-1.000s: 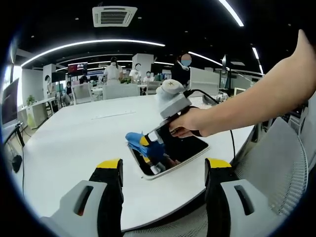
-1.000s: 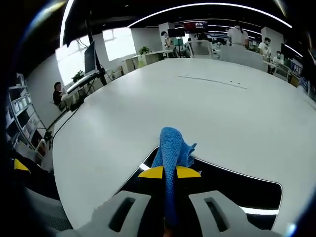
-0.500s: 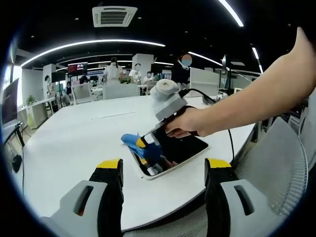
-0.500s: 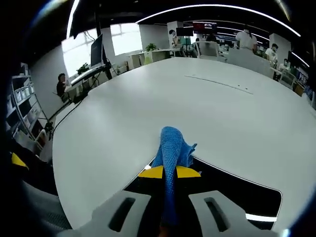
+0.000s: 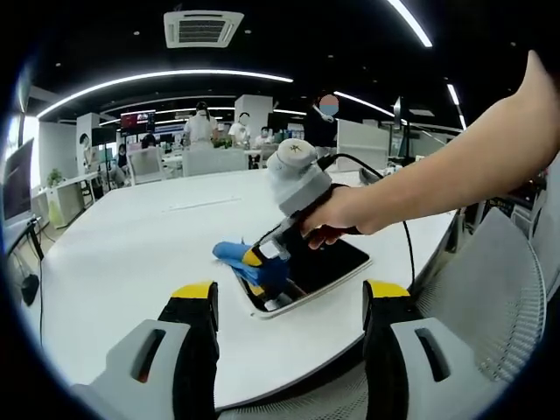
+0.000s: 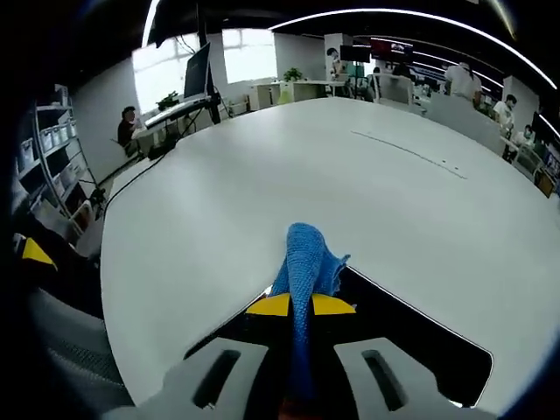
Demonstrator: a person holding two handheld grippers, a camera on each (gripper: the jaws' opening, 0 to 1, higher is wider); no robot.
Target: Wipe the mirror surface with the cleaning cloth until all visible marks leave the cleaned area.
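Setting: open office, dark ceiling with curved light strips and a ceiling vent [image 5: 202, 28]; people stand at desks beyond the table.

Surface: large white table [image 5: 131, 254], bare apart from the items below. A grey mesh chair [image 5: 494, 280] stands at its near edge, to the right of the left gripper's jaws.

Mirror [image 5: 328, 265]: dark rectangular panel with a pale frame, lying flat on the table ahead of and between the left gripper's jaws. In the right gripper view the mirror [image 6: 411, 350] spreads under and to the right of that gripper's jaws, one corner just beyond the tips.

Cloth [image 5: 241, 255]: blue, bunched, resting at the mirror's near-left corner. In the right gripper view the cloth [image 6: 304, 271] runs up between the jaws and past their yellow tips.

Right gripper [image 6: 300, 305]: jaws closed tight on the cloth. In the left gripper view the right gripper [image 5: 262, 261] is held by a hand [image 5: 337, 214] and angled down onto the mirror corner.

Left gripper [image 5: 291, 291]: jaws wide apart, holding nothing, short of the table edge.
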